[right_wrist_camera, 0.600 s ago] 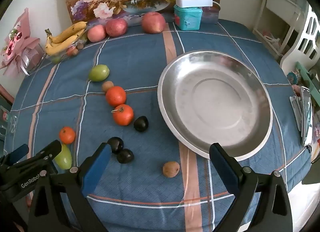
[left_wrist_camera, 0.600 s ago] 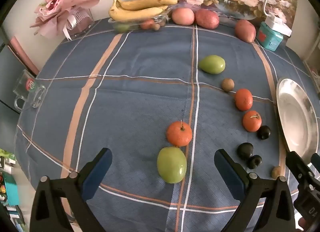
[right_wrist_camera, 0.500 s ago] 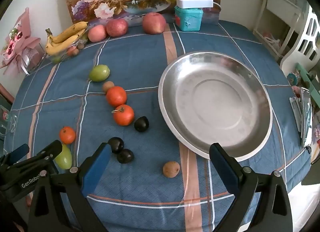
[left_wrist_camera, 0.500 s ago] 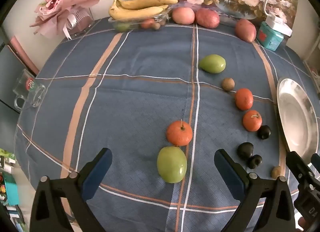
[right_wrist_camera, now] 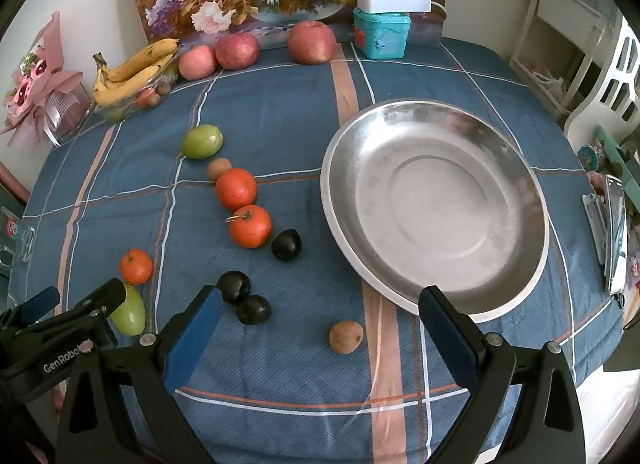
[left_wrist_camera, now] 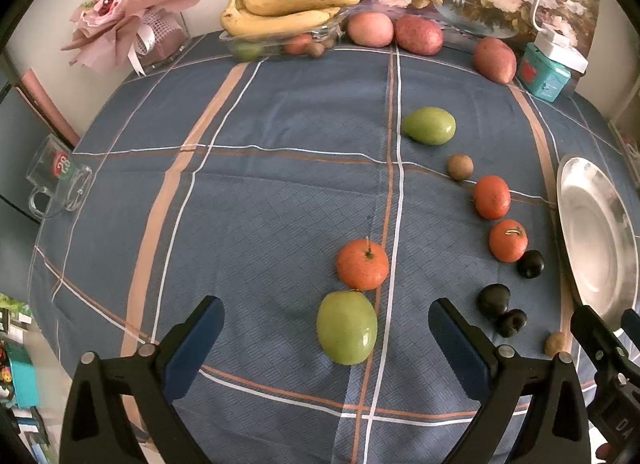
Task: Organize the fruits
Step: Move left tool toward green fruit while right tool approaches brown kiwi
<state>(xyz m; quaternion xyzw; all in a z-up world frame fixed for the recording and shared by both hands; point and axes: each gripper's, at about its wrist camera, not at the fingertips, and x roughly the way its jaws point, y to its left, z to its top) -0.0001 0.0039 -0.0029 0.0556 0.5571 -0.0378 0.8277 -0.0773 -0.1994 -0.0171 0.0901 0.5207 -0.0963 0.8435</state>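
Note:
Loose fruit lies on the blue checked tablecloth. In the left wrist view a green fruit [left_wrist_camera: 346, 327] and an orange [left_wrist_camera: 362, 264] lie just ahead of my open, empty left gripper [left_wrist_camera: 326, 328]. Two more oranges [left_wrist_camera: 491, 197] [left_wrist_camera: 508, 240], several dark plums [left_wrist_camera: 493, 300], a small brown fruit [left_wrist_camera: 460, 166] and a second green fruit [left_wrist_camera: 429, 125] curve to the right. In the right wrist view my right gripper [right_wrist_camera: 320, 316] is open and empty, above a brown fruit [right_wrist_camera: 346, 337] and beside two plums [right_wrist_camera: 253, 309]. The empty steel plate [right_wrist_camera: 434, 296] lies ahead right.
A glass dish of bananas [left_wrist_camera: 280, 12] and three red apples [right_wrist_camera: 312, 42] line the far edge by a flower painting. A teal tin [right_wrist_camera: 381, 32], a pink bouquet [left_wrist_camera: 128, 24], a glass mug [left_wrist_camera: 58, 180] at the left edge and a phone [right_wrist_camera: 614, 232] at the right edge.

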